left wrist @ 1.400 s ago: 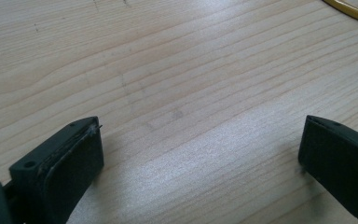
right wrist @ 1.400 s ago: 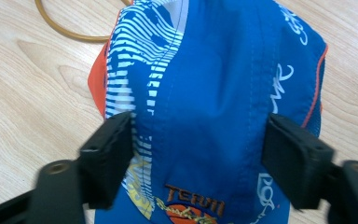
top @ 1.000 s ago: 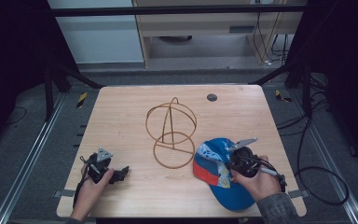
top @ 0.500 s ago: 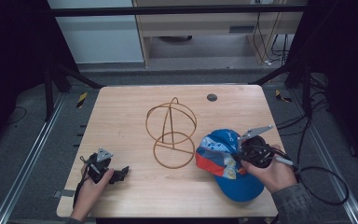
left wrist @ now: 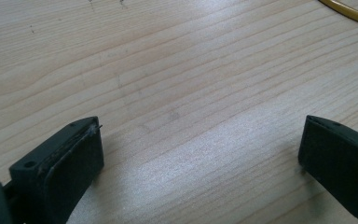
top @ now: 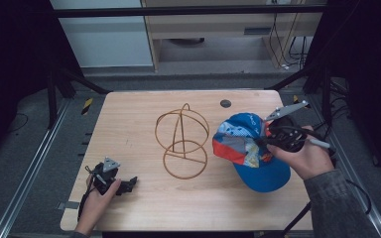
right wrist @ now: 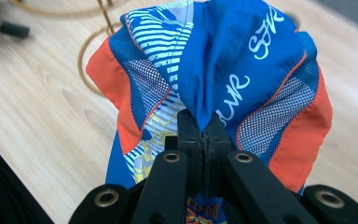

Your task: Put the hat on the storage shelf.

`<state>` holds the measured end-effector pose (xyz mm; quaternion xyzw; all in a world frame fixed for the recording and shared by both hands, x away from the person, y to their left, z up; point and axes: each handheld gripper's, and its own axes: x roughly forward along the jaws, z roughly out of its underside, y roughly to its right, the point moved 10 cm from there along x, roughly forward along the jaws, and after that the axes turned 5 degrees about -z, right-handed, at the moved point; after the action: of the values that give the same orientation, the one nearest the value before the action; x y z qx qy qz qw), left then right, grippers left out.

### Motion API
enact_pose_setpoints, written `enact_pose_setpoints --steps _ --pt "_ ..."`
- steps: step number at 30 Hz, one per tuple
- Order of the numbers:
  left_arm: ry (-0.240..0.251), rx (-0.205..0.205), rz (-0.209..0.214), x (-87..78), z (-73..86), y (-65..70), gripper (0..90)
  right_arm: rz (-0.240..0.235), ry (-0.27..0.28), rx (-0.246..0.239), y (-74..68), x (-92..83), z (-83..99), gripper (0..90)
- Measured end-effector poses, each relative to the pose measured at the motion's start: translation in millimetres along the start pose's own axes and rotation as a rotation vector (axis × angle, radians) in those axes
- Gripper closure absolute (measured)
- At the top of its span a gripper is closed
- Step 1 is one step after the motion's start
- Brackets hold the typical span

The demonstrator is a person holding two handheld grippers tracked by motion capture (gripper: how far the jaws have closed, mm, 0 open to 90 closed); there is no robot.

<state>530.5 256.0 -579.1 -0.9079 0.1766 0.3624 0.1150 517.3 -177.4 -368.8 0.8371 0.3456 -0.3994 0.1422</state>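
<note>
Right claw (right wrist: 204, 128): clamped on a fold of the blue cap (top: 245, 144), at the worktop's (top: 129, 124) right.
Left claw (top: 124, 185): wide, resting near left.
Advice: carry the crown over the wire stand (top: 182, 141), then lower squarely.

Right claw (right wrist: 204, 128) clamped tight and raised; left claw (left wrist: 200, 154) spread wide, low.

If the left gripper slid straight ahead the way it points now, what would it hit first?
Probably the gold wire stand. The left gripper rests open on the table, jaws pointing toward the stand's base ring, with bare wood between. In the left gripper view the ring sits off to one side, so it could slip just past.
</note>
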Motion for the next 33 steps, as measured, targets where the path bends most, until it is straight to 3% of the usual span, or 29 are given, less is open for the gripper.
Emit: enact_pose_setpoints --steps 9,18,25,33 --pt "0.001 0.000 0.000 0.0 -0.1 0.0 0.0 0.020 0.070 -0.047 0.6 -34.1 -43.0 89.1" --pt "0.003 0.002 0.002 0.4 -0.6 0.1 0.0 0.010 0.102 -0.100 -8.1 -44.1 -79.7 89.1" --pt "-0.001 0.007 0.007 0.2 -0.4 0.4 0.0 -0.004 0.111 -0.141 -18.9 -45.0 -114.1 89.2" --pt "-0.002 0.007 0.007 0.2 -0.5 0.4 0.0 -0.029 0.089 -0.196 -38.8 -27.6 -147.5 89.2"
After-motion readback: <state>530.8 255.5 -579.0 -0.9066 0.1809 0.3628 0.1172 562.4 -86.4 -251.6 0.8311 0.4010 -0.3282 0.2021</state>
